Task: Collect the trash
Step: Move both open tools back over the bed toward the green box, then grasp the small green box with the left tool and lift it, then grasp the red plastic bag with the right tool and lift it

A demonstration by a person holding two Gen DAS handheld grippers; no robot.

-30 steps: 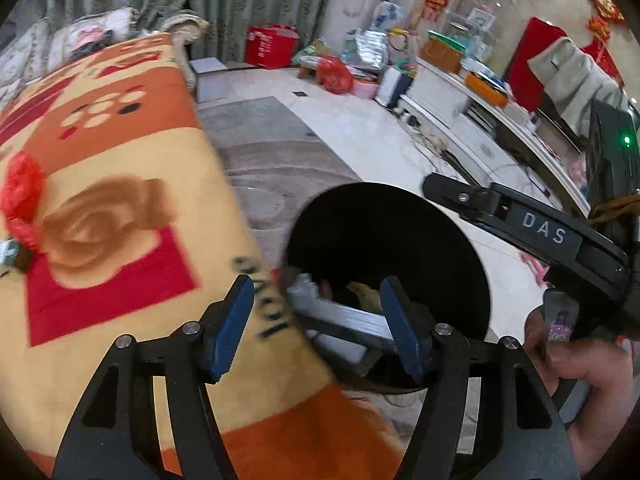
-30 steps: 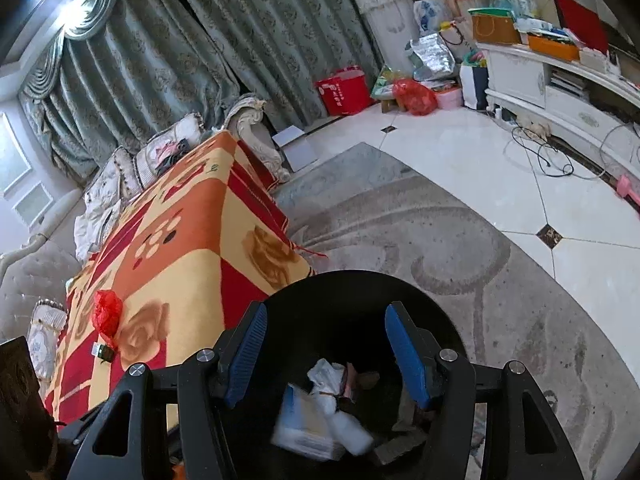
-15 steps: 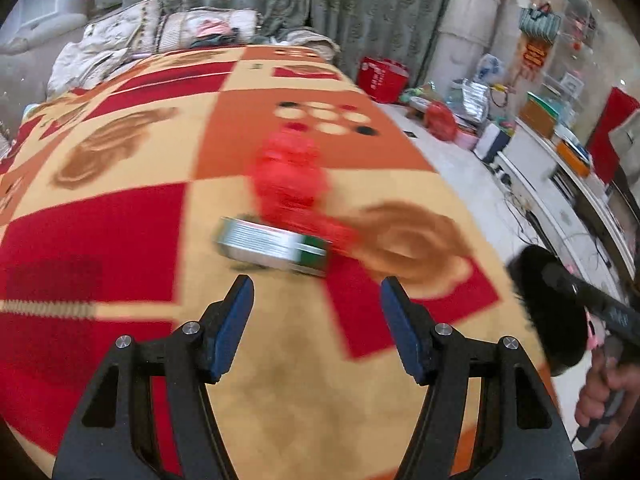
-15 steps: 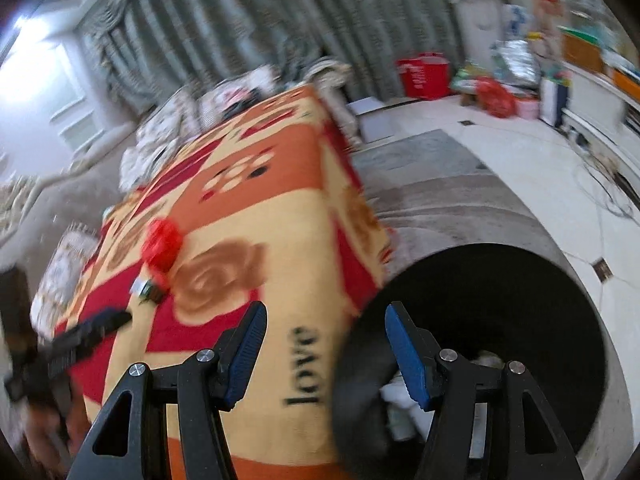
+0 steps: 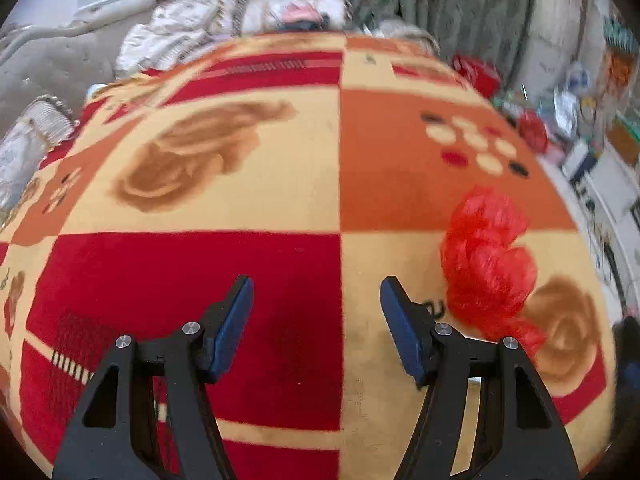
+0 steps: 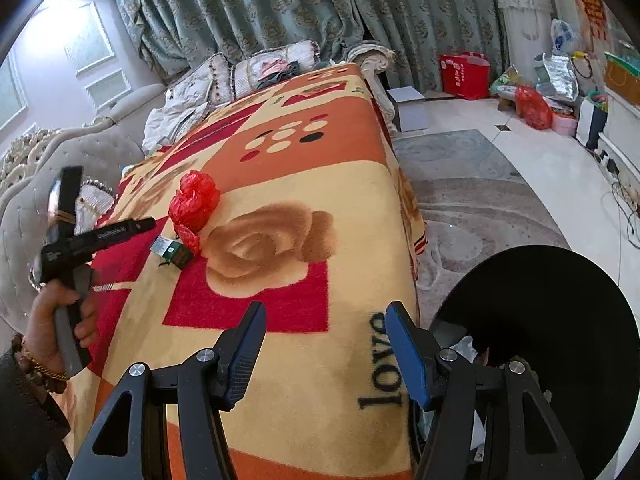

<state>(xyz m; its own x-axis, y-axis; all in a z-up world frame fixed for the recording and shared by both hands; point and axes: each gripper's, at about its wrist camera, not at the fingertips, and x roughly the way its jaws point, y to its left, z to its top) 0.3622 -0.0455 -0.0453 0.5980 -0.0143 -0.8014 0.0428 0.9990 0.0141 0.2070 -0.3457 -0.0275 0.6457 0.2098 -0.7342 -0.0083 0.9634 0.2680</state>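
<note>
A crumpled red plastic bag [image 6: 195, 203] lies on the patterned blanket [image 6: 320, 184], with a small green box [image 6: 172, 250] beside it. In the left wrist view the red bag [image 5: 490, 264] sits just right of my open, empty left gripper [image 5: 316, 320]; the green box is hidden there. The left gripper also shows in the right wrist view [image 6: 120, 230], just left of the box. My right gripper [image 6: 324, 356] is open and empty over the blanket's near edge. The black trash bin [image 6: 560, 340] stands at the lower right with paper trash [image 6: 464, 346] inside.
Cushions and clothes [image 6: 256, 68] pile up at the blanket's far end before green curtains [image 6: 304, 4]. A grey rug [image 6: 480, 196] and white tile floor lie right of the bed. Red bags and clutter [image 6: 528, 104] line the far right wall by a white cabinet [image 6: 624, 136].
My left gripper swung from the bin to over the blanket; the red bag now lies to its right. My right gripper turned from the bin toward the blanket.
</note>
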